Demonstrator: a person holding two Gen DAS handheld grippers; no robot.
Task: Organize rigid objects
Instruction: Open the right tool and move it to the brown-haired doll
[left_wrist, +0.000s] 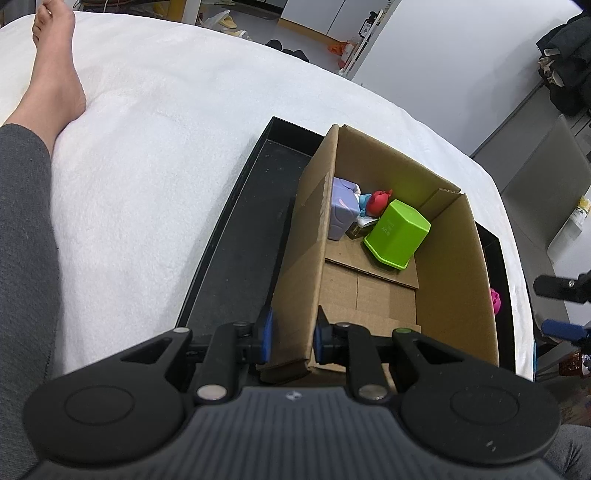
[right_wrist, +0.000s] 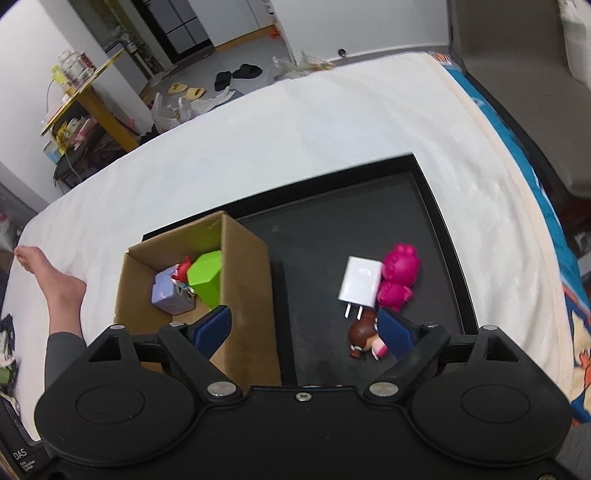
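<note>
A cardboard box (left_wrist: 450, 266) stands on a black tray (left_wrist: 236, 258) on the bed. Inside it lie a green container (left_wrist: 397, 232), a purple cube (left_wrist: 343, 208) and a small red toy (left_wrist: 380, 199). My left gripper (left_wrist: 293, 338) is shut on the box's near left wall. In the right wrist view the right gripper (right_wrist: 303, 317) is open above the tray (right_wrist: 447, 236), just right of the box (right_wrist: 247, 280), with nothing between its fingers. On the tray floor lie a white charger (right_wrist: 360, 282), a pink toy (right_wrist: 399, 275) and a brown-haired doll (right_wrist: 364, 338), which sits by the right finger.
A white blanket (left_wrist: 166, 147) covers the bed around the tray. A person's bare foot and leg (left_wrist: 55, 85) rest on it at the left. The bed's edge drops off beyond the tray, with a grey chair (right_wrist: 517, 74) at the right and floor clutter behind.
</note>
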